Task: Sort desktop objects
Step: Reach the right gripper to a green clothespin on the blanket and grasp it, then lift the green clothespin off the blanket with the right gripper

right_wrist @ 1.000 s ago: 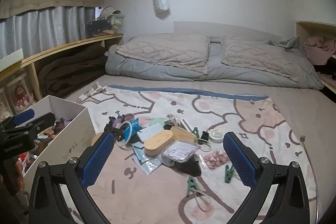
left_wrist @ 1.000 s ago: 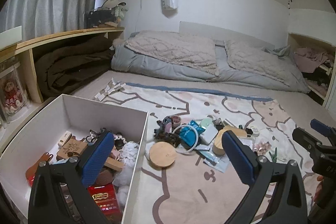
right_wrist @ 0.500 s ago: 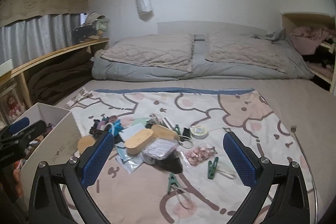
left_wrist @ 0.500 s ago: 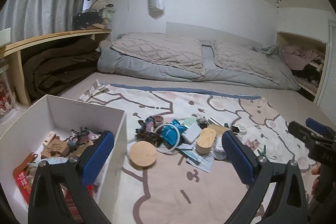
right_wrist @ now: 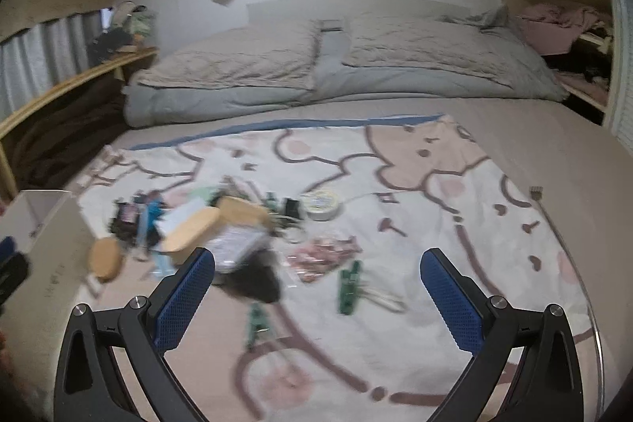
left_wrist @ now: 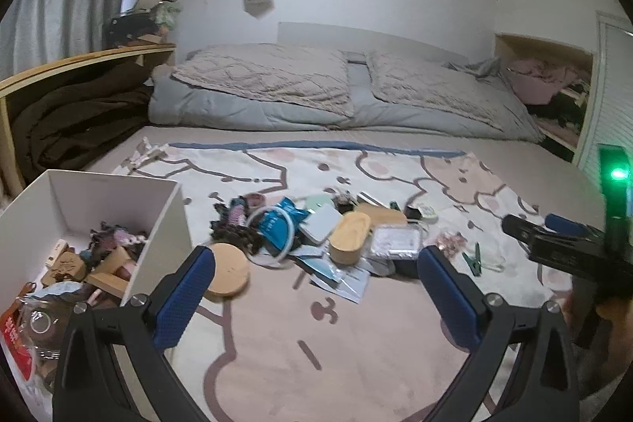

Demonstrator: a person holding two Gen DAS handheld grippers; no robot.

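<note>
The left gripper [left_wrist: 316,287] hangs with its blue-padded jaws spread wide and nothing between them, above the cartoon-print blanket [left_wrist: 356,351] on the bed. Just ahead of its left finger lies a round wooden lid [left_wrist: 227,271], and beyond that sits the pile of small objects [left_wrist: 316,228]: a white ring, a blue packet, an oval wooden box [left_wrist: 350,236] and a clear plastic case. To the left, beside the lid, stands the white box [left_wrist: 156,224], already holding assorted trinkets and a red packet. The right gripper [right_wrist: 316,283] is likewise wide open and empty, poised over the blanket on the pile's right side; its view is blurred. Between its fingers lie a dark object, a packet of pinkish pieces [right_wrist: 322,256] and two green clips [right_wrist: 349,285]. Farther off rests a roll of tape [right_wrist: 319,202], with folded bedding [right_wrist: 336,66] against the wall.
</note>
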